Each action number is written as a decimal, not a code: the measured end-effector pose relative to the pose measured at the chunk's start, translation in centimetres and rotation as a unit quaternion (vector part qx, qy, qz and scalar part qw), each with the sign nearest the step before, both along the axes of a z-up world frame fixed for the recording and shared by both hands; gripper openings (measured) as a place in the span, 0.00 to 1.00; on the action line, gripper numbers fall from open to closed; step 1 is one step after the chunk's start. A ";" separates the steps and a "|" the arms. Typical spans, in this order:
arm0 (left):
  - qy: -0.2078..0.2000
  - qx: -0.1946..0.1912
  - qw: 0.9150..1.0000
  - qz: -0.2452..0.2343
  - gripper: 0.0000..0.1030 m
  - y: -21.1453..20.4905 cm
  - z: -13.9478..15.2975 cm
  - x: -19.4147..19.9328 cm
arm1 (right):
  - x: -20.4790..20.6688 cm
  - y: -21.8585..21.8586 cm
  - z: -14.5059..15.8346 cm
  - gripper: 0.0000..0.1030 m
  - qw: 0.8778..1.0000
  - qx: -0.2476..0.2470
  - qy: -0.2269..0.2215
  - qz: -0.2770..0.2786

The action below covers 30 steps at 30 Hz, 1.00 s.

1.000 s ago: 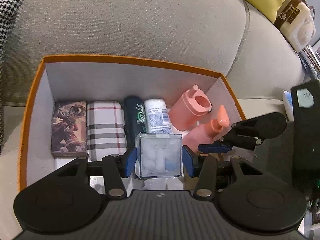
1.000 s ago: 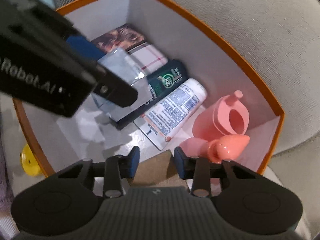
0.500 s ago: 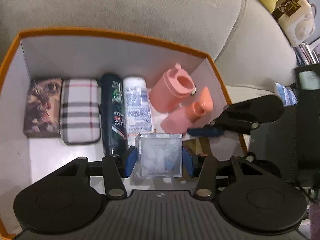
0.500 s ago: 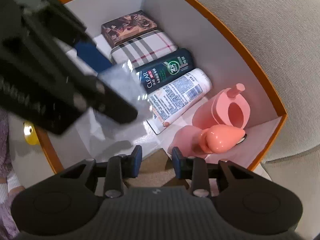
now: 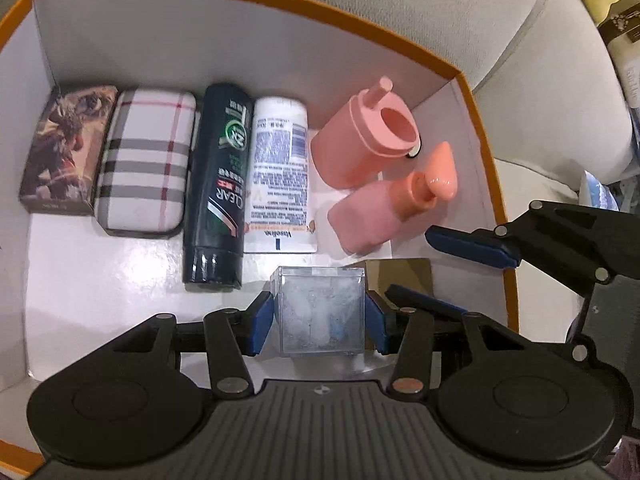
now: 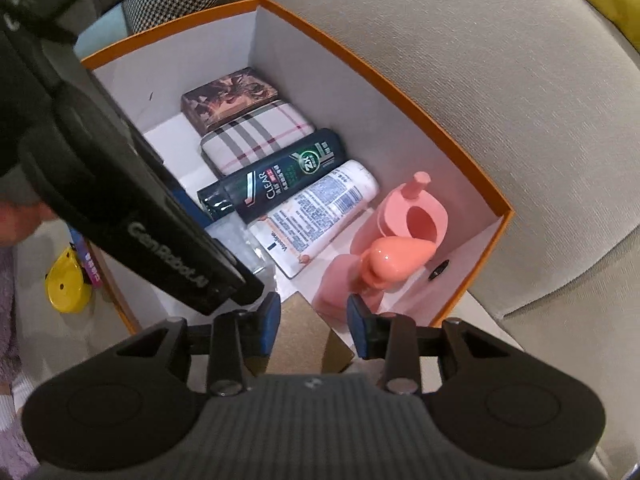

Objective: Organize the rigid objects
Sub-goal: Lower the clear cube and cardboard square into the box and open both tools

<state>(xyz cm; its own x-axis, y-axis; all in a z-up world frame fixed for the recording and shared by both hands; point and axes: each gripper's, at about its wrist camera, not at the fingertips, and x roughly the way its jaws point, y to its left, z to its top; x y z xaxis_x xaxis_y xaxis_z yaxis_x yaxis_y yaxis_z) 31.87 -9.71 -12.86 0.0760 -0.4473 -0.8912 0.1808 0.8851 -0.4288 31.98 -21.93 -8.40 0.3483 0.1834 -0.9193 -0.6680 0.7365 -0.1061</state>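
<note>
Your left tool (image 5: 319,322) pinches the clear cube (image 5: 322,310) low inside the orange box (image 5: 486,152) (just in front of the dark bottle (image 5: 218,184) and white tube (image 5: 280,176)), while your right tool (image 6: 313,322) is opening around a brown card (image 6: 304,340).

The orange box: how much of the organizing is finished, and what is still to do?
Done: six items lie in a row inside the orange box, from the picture box to the pink pump bottle. In hand: the left claw grips a clear cube, low inside the box; the right claw, jaws opening, has a brown carton between them. Left: setting both down.
</note>
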 end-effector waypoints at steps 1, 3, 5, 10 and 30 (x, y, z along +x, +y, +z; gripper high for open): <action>0.005 -0.001 1.000 0.001 0.54 -0.1 -0.2 0.0 | 0.0 0.1 -0.1 0.37 1.000 0.000 0.000 0.000; 0.012 -0.009 1.000 0.005 0.54 -0.2 -0.5 0.2 | 0.0 0.0 -0.4 0.40 1.000 -0.005 -0.003 0.000; 0.020 -0.011 1.000 0.011 0.54 -0.2 -0.7 0.3 | -0.2 -0.1 -0.3 0.40 1.000 -0.005 -0.007 0.003; 0.031 -0.023 0.999 0.016 0.55 0.0 -1.0 0.5 | -0.5 -0.3 0.1 0.41 1.000 -0.005 -0.012 0.002; -0.006 -0.034 0.999 -0.007 0.22 1.3 0.0 0.3 | -0.7 -0.4 0.2 0.43 1.000 0.001 -0.017 -0.004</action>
